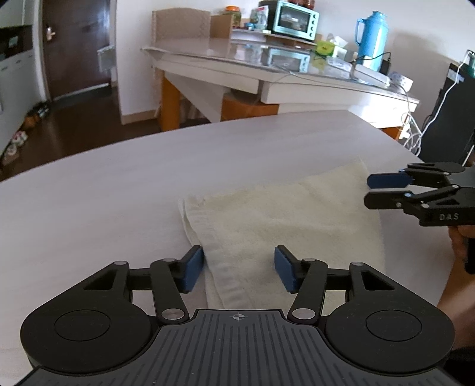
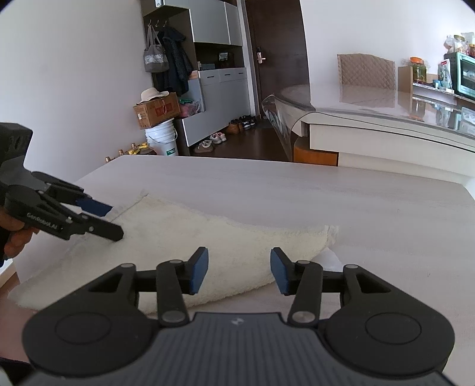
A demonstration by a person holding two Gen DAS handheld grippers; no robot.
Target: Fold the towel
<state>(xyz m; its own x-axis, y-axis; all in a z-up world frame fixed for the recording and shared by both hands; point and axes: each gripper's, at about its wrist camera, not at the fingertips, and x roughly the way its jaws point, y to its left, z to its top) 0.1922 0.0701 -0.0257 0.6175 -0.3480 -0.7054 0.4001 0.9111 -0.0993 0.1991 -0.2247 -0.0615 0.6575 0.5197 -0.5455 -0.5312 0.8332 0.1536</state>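
Note:
A cream towel [image 1: 276,213] lies folded in layers on the pale wooden table [image 1: 118,190]. My left gripper [image 1: 239,264] is open and empty, just above the towel's near left end. My right gripper [image 1: 368,190] is open and empty, hovering at the towel's right edge. In the right wrist view the towel [image 2: 184,237] stretches from left to right, with the right gripper [image 2: 239,267] open over its near edge. The left gripper [image 2: 114,221] shows there at the left, open over the towel's far end.
A glass-topped table [image 1: 297,74] stands behind, with a teal toaster oven [image 1: 294,19], a blue thermos [image 1: 371,35] and cables. A cabinet, a cardboard box [image 2: 157,111], a white bucket [image 2: 161,139] and shoes lie beyond the table's far edge.

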